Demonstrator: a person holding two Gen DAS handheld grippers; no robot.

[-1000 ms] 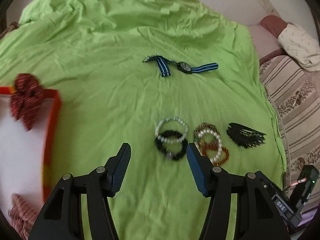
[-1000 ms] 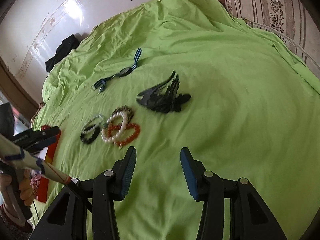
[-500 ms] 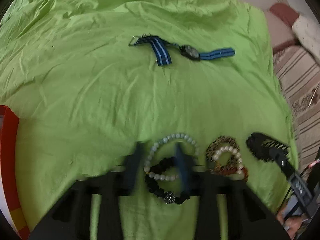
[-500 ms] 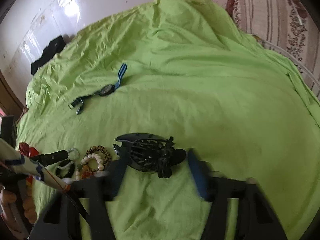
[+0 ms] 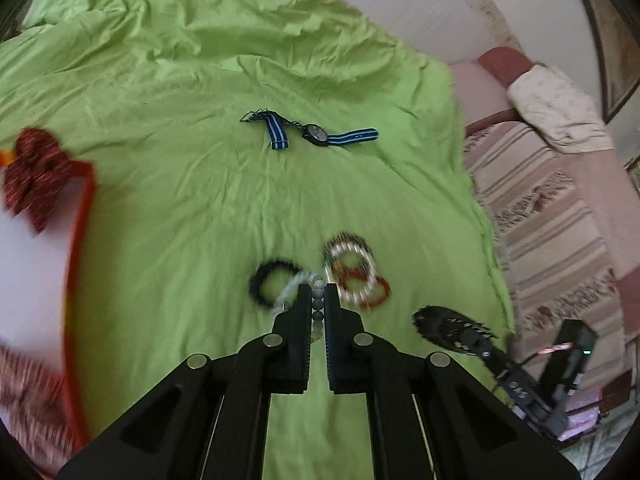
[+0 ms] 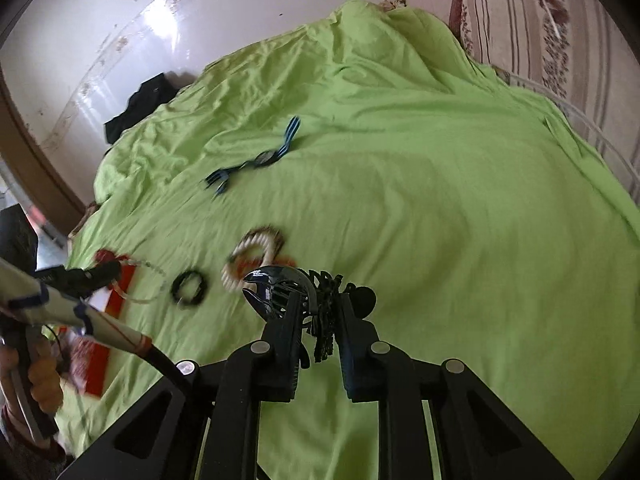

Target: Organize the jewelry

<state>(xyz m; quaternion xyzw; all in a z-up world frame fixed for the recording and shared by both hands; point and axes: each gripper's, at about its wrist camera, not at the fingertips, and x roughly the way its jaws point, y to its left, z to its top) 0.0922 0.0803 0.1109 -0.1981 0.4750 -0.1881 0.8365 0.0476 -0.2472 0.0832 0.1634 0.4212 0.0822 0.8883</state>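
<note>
My left gripper (image 5: 315, 294) is shut on a pale grey bead bracelet (image 5: 318, 300) and holds it above the green sheet (image 5: 180, 220). A black bead bracelet (image 5: 266, 284) lies just left of it, and a pile of white and orange bracelets (image 5: 354, 274) just right. My right gripper (image 6: 320, 312) is shut on a black hair claw clip (image 6: 288, 288), lifted off the sheet. The blue striped watch (image 5: 316, 134) lies farther back. In the right wrist view the left gripper (image 6: 100, 272) dangles the pale bracelet (image 6: 148, 280) near the red box (image 6: 116, 292).
A red-rimmed white box (image 5: 78, 240) with a dark red bow (image 5: 36, 176) sits at the left. A striped sofa (image 5: 552, 220) borders the sheet on the right. A black cloth (image 6: 140, 104) lies at the sheet's far edge by the wall.
Both grippers came down open over the jewelry, shut and lifted. The left took the pale bead bracelet off the black one; the right took the black hair clip.
</note>
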